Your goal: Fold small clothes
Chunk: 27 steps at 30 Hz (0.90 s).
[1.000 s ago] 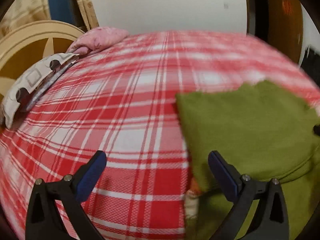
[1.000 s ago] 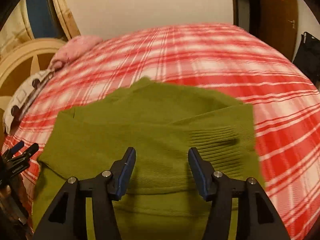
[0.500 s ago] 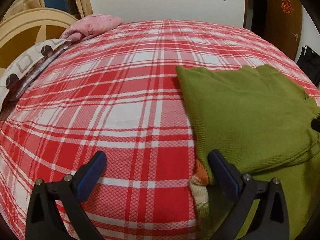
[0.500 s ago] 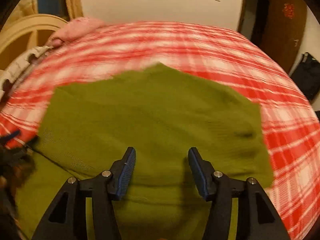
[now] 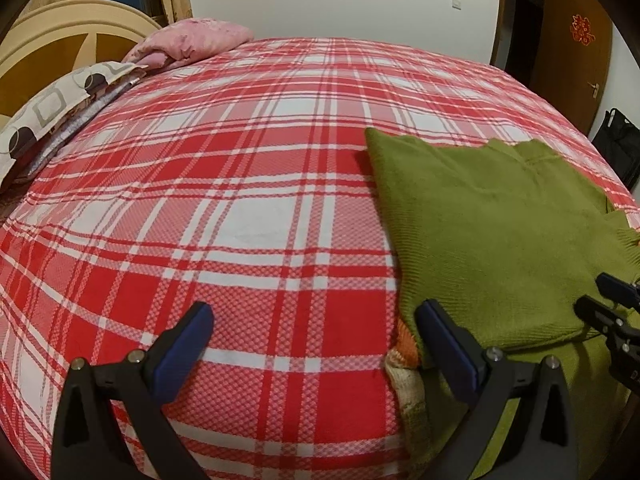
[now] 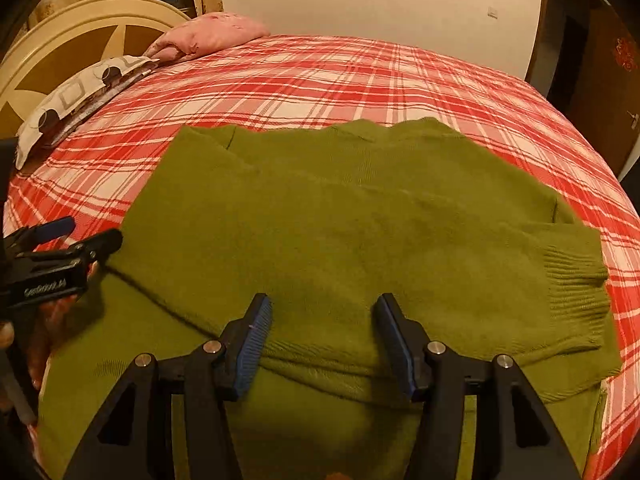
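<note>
Evidently both tongs are open and empty: the right tongs (image 6: 324, 336) hover over the folded olive-green knitted sweater (image 6: 360, 240), lying near the red-and-white plaid bed's (image 5: 240, 200) near edge; the left tongs (image 5: 316, 344) straddle its left edge, probably to smooth the fold.

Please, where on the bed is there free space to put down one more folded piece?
The red plaid bedspread is bare between the green sweater and the patterned pillow, and beyond the sweater toward the wall. The near right part is crowded: the sweater covers it, and both grippers, left and right, work there.
</note>
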Each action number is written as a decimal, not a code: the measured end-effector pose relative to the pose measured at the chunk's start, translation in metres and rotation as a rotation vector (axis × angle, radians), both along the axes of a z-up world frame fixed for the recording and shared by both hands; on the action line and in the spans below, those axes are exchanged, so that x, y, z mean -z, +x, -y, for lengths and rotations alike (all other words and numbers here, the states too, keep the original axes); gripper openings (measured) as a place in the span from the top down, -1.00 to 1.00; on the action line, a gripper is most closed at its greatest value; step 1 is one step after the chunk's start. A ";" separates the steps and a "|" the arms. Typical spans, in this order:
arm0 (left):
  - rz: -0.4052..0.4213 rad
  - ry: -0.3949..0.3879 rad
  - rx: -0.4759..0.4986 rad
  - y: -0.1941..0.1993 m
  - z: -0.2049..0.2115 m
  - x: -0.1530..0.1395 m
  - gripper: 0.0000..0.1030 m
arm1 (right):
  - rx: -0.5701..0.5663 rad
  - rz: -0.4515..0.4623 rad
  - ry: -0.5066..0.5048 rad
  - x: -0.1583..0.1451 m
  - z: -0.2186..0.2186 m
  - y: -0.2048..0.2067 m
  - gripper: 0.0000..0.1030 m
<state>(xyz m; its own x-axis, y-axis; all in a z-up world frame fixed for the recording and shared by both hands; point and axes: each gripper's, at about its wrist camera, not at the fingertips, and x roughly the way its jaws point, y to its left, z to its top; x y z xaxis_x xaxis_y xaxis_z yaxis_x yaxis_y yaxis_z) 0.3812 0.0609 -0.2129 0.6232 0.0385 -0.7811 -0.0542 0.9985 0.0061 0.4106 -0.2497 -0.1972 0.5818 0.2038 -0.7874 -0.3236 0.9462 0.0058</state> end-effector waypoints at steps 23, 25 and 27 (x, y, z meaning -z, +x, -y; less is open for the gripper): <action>0.019 0.311 -0.019 0.040 0.011 -0.003 -1.00 | 0.116 0.036 0.064 -0.009 0.097 -0.040 -0.09; 0.007 0.250 -0.019 0.040 0.001 -0.004 -1.00 | 0.112 0.043 0.068 -0.011 0.098 -0.041 -0.09; 0.016 0.202 -0.026 0.037 -0.007 -0.011 -1.00 | 0.110 0.057 0.090 -0.016 0.098 -0.043 -0.09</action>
